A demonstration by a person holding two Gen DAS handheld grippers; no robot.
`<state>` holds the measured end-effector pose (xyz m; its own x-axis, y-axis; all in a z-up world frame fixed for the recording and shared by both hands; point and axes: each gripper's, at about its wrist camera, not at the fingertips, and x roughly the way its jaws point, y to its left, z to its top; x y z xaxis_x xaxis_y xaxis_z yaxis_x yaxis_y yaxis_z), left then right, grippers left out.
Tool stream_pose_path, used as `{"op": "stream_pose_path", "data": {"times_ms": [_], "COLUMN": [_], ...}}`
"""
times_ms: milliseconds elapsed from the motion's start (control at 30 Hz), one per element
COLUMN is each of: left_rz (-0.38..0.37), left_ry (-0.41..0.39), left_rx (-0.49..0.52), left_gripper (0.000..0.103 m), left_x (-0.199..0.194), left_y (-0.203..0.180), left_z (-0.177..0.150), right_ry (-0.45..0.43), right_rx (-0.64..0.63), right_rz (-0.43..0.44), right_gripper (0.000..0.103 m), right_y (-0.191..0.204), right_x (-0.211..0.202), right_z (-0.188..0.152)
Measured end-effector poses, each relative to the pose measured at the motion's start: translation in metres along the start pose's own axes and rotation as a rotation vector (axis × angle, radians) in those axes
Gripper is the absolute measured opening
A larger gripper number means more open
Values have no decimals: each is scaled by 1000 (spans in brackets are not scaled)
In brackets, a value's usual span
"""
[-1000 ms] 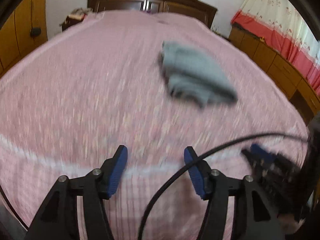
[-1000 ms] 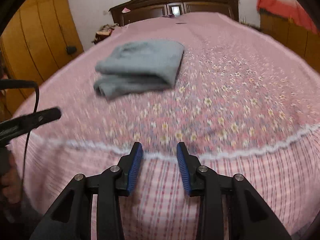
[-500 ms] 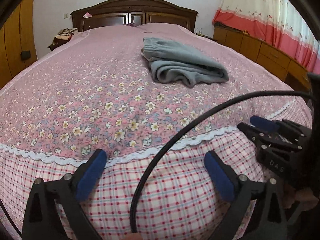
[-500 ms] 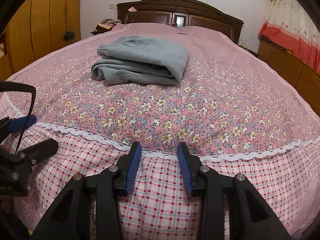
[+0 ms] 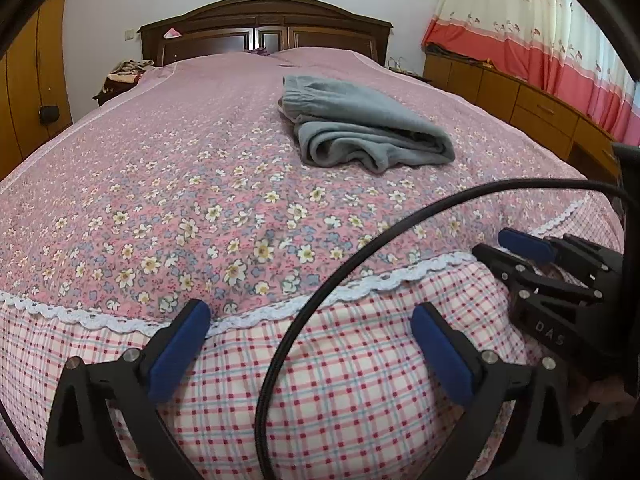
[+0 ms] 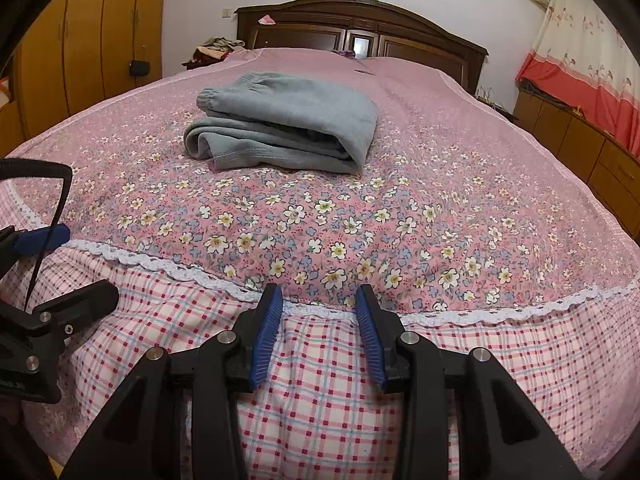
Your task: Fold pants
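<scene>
The grey pants (image 5: 360, 136) lie folded in a compact bundle on the pink floral bedspread (image 5: 160, 168), well beyond both grippers; they show again in the right wrist view as grey pants (image 6: 288, 120). My left gripper (image 5: 310, 316) hovers at the foot edge of the bed, jaws wide open and empty. My right gripper (image 6: 318, 294) hangs over the same edge, jaws partly apart with nothing between the blue pads. Each gripper shows in the other's view: right gripper (image 5: 508, 250), left gripper (image 6: 68, 264).
A black cable (image 5: 320, 308) arcs across the left wrist view. A dark wooden headboard (image 6: 360, 28) closes the far end. Low wooden cabinets (image 5: 520, 100) under a red-and-cream curtain line the right side; a yellow wardrobe (image 6: 100, 40) stands on the left.
The left gripper's jaws have spread much wider. Both views have steadied from blur and dipped toward the bed's foot edge. The pants have not moved.
</scene>
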<state>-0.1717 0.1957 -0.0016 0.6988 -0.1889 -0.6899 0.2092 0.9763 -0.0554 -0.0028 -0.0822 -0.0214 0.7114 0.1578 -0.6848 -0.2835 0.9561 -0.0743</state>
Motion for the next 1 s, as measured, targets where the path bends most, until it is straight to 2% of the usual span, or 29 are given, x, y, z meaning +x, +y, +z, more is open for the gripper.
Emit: {"op": "stream_pose_path", "data": {"times_ms": [1000], "left_rz": [0], "left_ry": [-20], "left_rx": [4], "left_gripper": [103], "left_x": [-1], "left_y": [-7], "left_z": [-2], "right_ry": [-5], "right_rx": [-7], "right_rz": [-9], "right_gripper": [39], "right_y": [1], "right_x": [3], "right_z": [2]}}
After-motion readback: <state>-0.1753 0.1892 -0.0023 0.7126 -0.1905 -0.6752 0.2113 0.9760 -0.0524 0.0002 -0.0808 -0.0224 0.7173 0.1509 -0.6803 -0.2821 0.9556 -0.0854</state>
